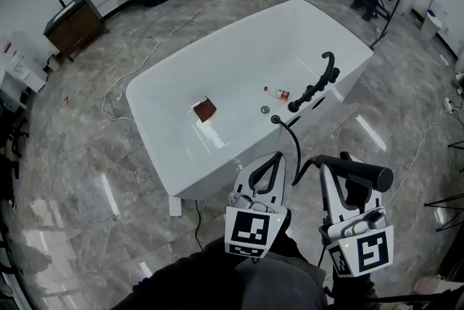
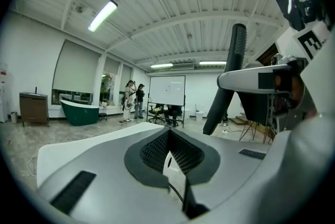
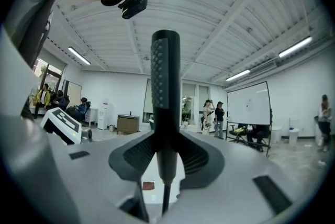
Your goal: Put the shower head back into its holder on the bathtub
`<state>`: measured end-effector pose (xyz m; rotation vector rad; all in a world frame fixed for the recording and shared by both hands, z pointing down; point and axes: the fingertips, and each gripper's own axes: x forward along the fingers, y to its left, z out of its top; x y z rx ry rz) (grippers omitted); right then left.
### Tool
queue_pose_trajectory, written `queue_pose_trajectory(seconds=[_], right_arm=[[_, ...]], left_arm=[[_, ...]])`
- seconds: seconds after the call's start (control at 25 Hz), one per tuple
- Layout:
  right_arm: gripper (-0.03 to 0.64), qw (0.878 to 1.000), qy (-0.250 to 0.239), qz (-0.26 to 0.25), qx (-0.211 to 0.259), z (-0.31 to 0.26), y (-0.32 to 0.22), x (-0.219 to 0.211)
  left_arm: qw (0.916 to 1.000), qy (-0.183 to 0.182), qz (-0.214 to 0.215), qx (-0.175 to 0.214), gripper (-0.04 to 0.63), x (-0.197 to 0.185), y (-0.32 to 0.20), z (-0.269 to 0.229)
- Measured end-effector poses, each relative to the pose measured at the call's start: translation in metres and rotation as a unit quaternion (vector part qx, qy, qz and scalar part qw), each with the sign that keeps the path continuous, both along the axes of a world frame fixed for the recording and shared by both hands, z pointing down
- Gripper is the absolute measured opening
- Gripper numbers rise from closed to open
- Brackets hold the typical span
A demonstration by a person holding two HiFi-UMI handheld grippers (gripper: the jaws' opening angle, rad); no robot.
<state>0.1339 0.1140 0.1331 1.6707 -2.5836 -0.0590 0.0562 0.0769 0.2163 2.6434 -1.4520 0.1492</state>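
Near the white bathtub [image 1: 217, 66], right gripper [image 3: 166, 157] fingers clamp the shower head [image 3: 165, 87], left gripper [image 2: 168, 139] fingers are closed and empty; best lower it straight into the holder [image 1: 313, 90].

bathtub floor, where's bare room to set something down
Bare: the far side of the bathtub, beyond the brown square and bottle. Crowded: the near side, where bottle, drain, black faucet and hose cluster.

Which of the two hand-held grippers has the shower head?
The right hand-held gripper: its jaws clamp the black shower head by its handle. The left hand-held gripper has its jaws together, with nothing between them.
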Motion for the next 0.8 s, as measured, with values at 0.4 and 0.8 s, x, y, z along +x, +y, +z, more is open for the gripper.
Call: queue_pose_trajectory(seconds=[0.4,0.8], right_arm=[[0.141,0.999,-0.025,-0.03,-0.022,0.019,-0.04,0.044],[0.141,0.993,-0.029,-0.112,0.0,-0.027,-0.065,0.044]], left_arm=[[0.9988,-0.021,-0.038,-0.023,0.003,0.032,-0.035,0.021],[0.9956,-0.014,-0.091,-0.016,0.003,0.037,-0.052,0.01]])
